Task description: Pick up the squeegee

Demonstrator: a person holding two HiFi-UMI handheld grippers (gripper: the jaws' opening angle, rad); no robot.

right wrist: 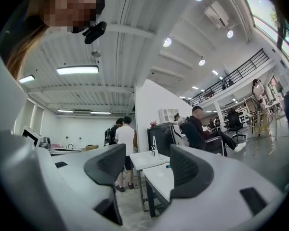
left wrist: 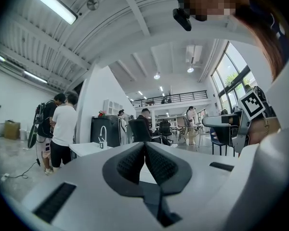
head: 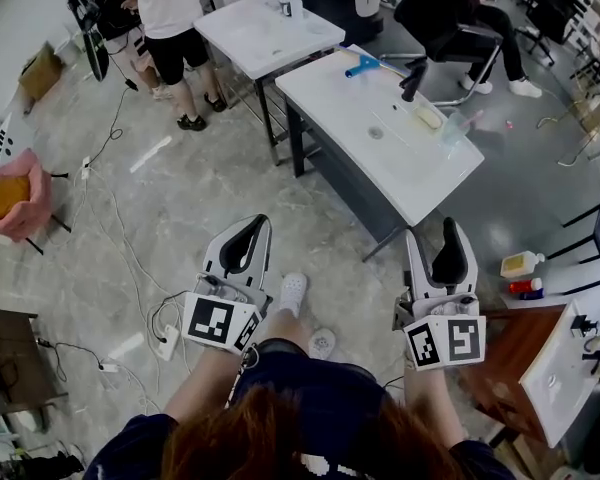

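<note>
The squeegee (head: 363, 66), with a blue handle, lies at the far end of a white sink counter (head: 410, 183) ahead of me. In the right gripper view the squeegee (right wrist: 168, 166) shows as a small blue speck on that counter, between the jaws but far off. My left gripper (head: 261, 220) hangs over the floor, well short of the counter, its black pads meeting at the tips, shut on nothing (left wrist: 144, 146). My right gripper (head: 432, 230) is just off the counter's near corner, open (right wrist: 147, 158) and empty.
On the counter stand a black faucet (head: 412, 80), a yellow bar (head: 427, 117) and a clear cup (head: 455, 128). A second white sink table (head: 268, 30) is behind it, with a person (head: 165, 18) standing beside. Cables (head: 130, 258) cross the floor; bottles (head: 523, 264) stand at right.
</note>
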